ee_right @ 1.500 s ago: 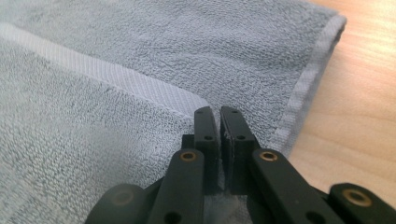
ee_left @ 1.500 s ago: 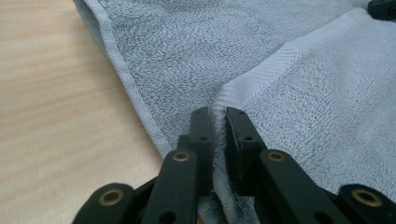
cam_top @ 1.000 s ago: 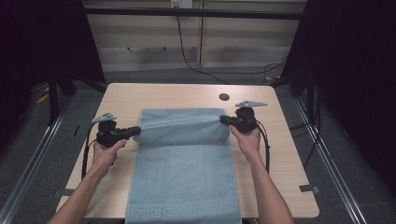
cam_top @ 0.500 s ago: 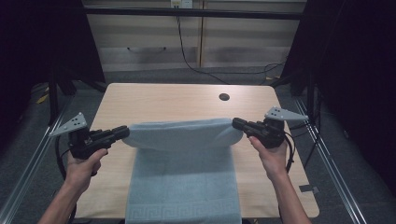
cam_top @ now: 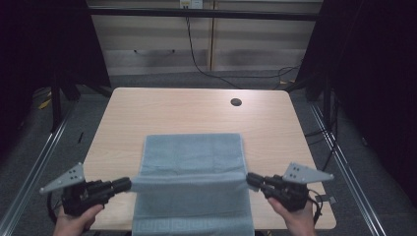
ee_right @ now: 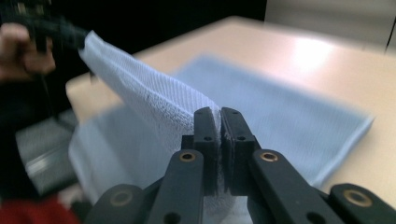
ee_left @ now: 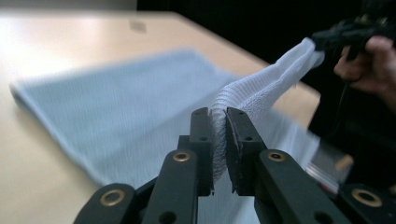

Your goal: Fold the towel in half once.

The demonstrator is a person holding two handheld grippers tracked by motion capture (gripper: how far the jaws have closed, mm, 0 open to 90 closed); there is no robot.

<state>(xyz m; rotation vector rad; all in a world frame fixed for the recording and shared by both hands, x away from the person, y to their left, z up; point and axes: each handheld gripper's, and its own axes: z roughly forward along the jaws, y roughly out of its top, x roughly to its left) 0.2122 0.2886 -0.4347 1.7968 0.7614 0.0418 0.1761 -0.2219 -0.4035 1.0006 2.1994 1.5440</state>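
A light blue towel (cam_top: 193, 157) lies folded over on the wooden table (cam_top: 162, 110), its upper layer stretched taut between both grippers near the front edge. My left gripper (cam_top: 124, 185) is shut on the towel's left corner, and the towel (ee_left: 261, 91) runs from its jaws toward the other hand. My right gripper (cam_top: 250, 179) is shut on the right corner; the towel (ee_right: 154, 100) rises from its jaws to the far hand. The held edge hangs above the lower layer.
A dark round grommet hole (cam_top: 236, 102) sits at the table's back right. Cables (cam_top: 196, 54) trail on the floor behind the table. Metal rails (cam_top: 42, 152) run along both sides. Bare tabletop lies beyond the towel's far edge.
Both grippers have pulled the held towel edge from the table's middle toward the front edge, folding the towel over itself. The hands have spread slightly wider.
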